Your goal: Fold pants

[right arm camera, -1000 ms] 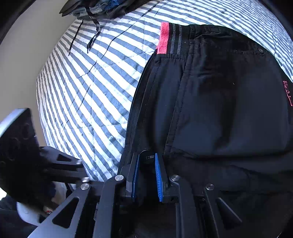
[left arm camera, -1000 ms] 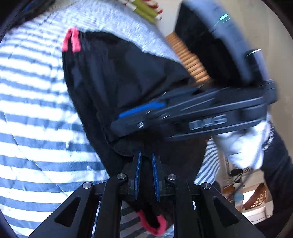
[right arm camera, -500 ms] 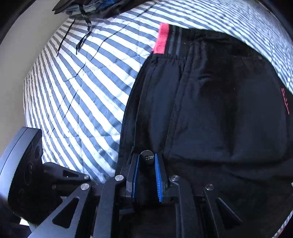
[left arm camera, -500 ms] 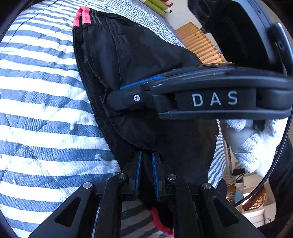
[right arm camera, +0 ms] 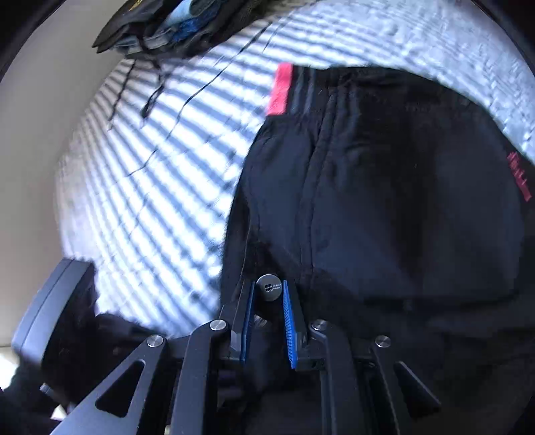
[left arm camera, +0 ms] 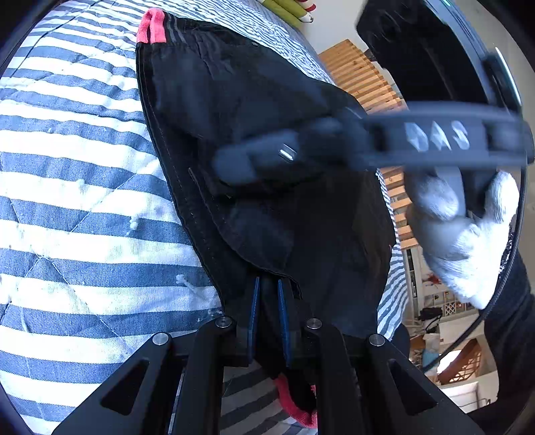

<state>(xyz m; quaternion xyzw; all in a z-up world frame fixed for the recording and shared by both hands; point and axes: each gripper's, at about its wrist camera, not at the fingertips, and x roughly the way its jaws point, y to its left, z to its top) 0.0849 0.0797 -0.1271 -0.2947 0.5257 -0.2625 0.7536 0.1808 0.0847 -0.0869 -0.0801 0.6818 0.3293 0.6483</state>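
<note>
The black fabric pants with a pink waistband tab lie on the blue-and-white striped quilt. The left gripper pinches a fold of them; the right gripper pinches their edge at a round button.

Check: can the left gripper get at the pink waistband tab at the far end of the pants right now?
Probably not: the left gripper is shut on the black pants, and the pink tab lies at their far end.
</note>
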